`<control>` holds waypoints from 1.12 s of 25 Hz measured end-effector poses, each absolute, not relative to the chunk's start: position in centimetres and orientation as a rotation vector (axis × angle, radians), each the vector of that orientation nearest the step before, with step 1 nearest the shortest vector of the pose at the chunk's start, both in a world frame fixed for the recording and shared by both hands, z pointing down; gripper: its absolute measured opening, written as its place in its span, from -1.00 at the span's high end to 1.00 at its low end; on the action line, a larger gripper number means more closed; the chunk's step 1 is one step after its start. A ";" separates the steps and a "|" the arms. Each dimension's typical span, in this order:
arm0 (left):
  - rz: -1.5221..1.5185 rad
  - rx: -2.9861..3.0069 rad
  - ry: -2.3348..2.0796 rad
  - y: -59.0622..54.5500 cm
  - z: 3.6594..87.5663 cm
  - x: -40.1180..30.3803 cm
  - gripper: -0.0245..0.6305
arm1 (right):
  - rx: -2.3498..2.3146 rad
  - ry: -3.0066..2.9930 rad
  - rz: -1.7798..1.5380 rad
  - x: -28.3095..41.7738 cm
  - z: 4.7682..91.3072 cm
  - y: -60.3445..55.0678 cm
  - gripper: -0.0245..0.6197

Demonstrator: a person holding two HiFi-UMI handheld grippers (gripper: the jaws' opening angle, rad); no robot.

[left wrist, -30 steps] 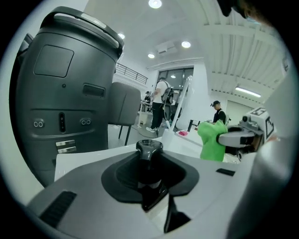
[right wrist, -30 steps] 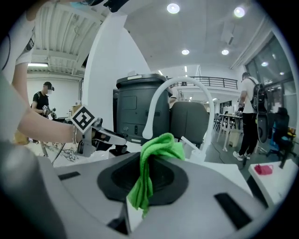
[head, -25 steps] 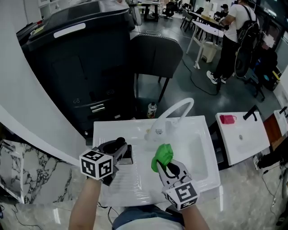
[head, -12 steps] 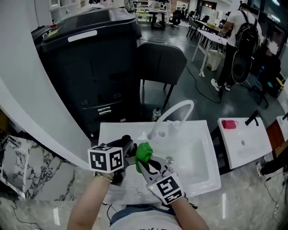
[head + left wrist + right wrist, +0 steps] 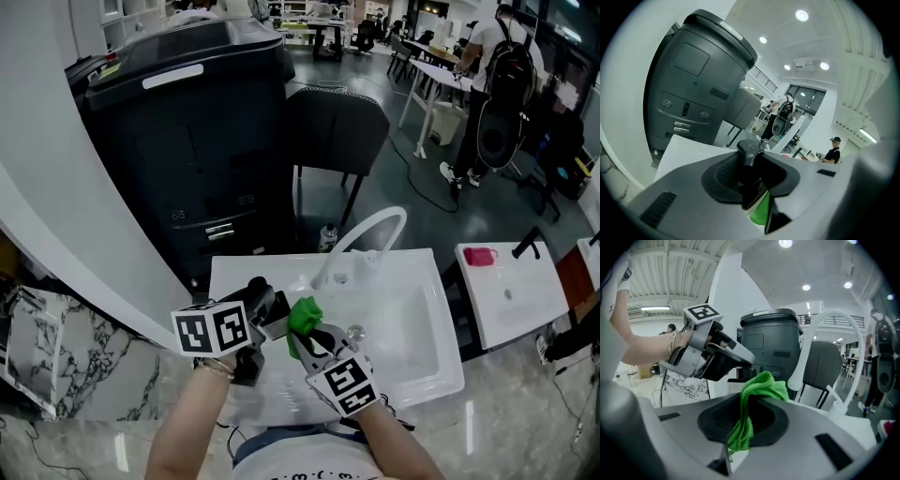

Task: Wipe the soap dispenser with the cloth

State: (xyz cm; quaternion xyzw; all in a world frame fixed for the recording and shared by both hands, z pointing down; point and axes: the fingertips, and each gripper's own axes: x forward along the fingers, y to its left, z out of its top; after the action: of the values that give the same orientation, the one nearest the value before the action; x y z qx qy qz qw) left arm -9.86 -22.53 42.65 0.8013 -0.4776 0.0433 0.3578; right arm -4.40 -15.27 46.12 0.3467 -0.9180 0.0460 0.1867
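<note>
The cloth is a bright leaf green, the one vivid thing here apart from a small pink-red item on the neighbouring white basin. The soap dispenser is black, with a dull sheen on its pump head. The left tool and right tool are pale grey with black pads, each bearing black-and-white square markers. The sink and its arched tap are white. Behind stand a black bin with a white strip on its lid and a dark grey chair. The marble slab is white with dark veins.
</note>
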 end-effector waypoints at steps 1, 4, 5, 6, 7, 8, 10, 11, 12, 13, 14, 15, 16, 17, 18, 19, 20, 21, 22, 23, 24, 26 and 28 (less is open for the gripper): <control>0.105 2.068 -1.237 -22.6 42.6 -10.1 0.60 | 0.975 -2.570 0.142 -4.3 46.7 -15.2 0.78; 0.093 2.069 -1.256 -23.0 42.4 -10.7 0.60 | 0.977 -2.523 0.154 -3.9 48.1 -15.2 0.78; 0.083 2.066 -1.256 -23.0 42.4 -10.8 0.60 | 0.983 -2.515 0.152 -3.8 48.1 -15.1 0.78; 0.072 2.062 -1.254 -23.1 42.4 -10.8 0.60 | 0.991 -2.516 0.148 -3.7 47.9 -15.1 0.78; 0.060 2.057 -1.251 -23.2 42.4 -10.9 0.60 | 1.000 -2.528 0.143 -3.6 47.5 -15.0 0.78; 0.050 2.053 -1.248 -23.3 42.3 -10.9 0.60 | 1.008 -2.551 0.137 -3.7 46.8 -14.8 0.78; 0.039 2.048 -1.247 -23.4 42.2 -10.8 0.60 | 1.005 -2.625 0.122 -4.2 45.0 -14.2 0.78; 0.037 2.044 -1.248 -23.5 42.2 -10.8 0.60 | 0.993 -2.666 0.113 -4.7 44.2 -13.9 0.78; 0.034 2.038 -1.249 -23.5 42.1 -10.8 0.60 | 0.977 -2.703 0.109 -5.2 43.6 -13.6 0.78; 0.030 2.030 -1.250 -23.5 42.1 -10.7 0.60 | 0.963 -2.729 0.112 -5.7 43.2 -13.4 0.78; 0.023 2.022 -1.251 -23.5 42.1 -10.7 0.60 | 0.951 -2.744 0.117 -6.3 43.1 -13.4 0.78; 0.016 2.014 -1.254 -23.5 42.0 -10.6 0.60 | 0.942 -2.751 0.118 -6.8 43.0 -13.4 0.78; 0.011 2.008 -1.259 -23.5 41.9 -10.6 0.60 | 0.934 -2.754 0.114 -7.3 43.0 -13.5 0.78; 0.008 2.004 -1.267 -23.5 41.9 -10.6 0.60 | 0.924 -2.757 0.111 -7.8 43.0 -13.6 0.78; 0.009 2.003 -1.275 -23.4 41.9 -10.6 0.60 | 0.912 -2.763 0.117 -8.2 43.1 -13.7 0.78; 0.012 2.001 -1.282 -23.4 41.9 -10.6 0.60 | 0.901 -2.768 0.129 -8.5 43.2 -13.7 0.78; 0.014 1.998 -1.287 -23.3 41.9 -10.6 0.60 | 0.893 -2.769 0.141 -8.7 43.4 -13.8 0.78; 0.014 1.994 -1.288 -23.1 41.9 -10.6 0.60 | 0.893 -2.763 0.146 -8.9 43.7 -13.8 0.78; 0.012 1.992 -1.286 -22.9 41.9 -10.6 0.60 | 0.900 -2.752 0.146 -9.0 44.0 -13.8 0.78; 0.010 1.991 -1.284 -22.8 41.9 -10.5 0.60 | 0.908 -2.739 0.143 -8.9 44.2 -13.9 0.78; 0.010 1.992 -1.283 -22.6 42.0 -10.5 0.60 | 0.916 -2.729 0.141 -8.9 44.4 -13.9 0.78; 0.016 1.996 -1.287 -22.5 42.1 -10.5 0.60 | 0.920 -2.719 0.137 -8.8 44.6 -13.8 0.78; 0.023 2.000 -1.292 -22.4 42.2 -10.6 0.60 | 0.919 -2.705 0.132 -8.7 44.8 -13.7 0.78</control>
State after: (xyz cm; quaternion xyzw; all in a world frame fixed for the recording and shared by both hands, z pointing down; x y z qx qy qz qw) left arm -10.63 -22.37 42.17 0.7798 -0.5039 0.0089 0.3713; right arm -8.69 -13.70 44.75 0.3182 -0.9365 0.0458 0.1403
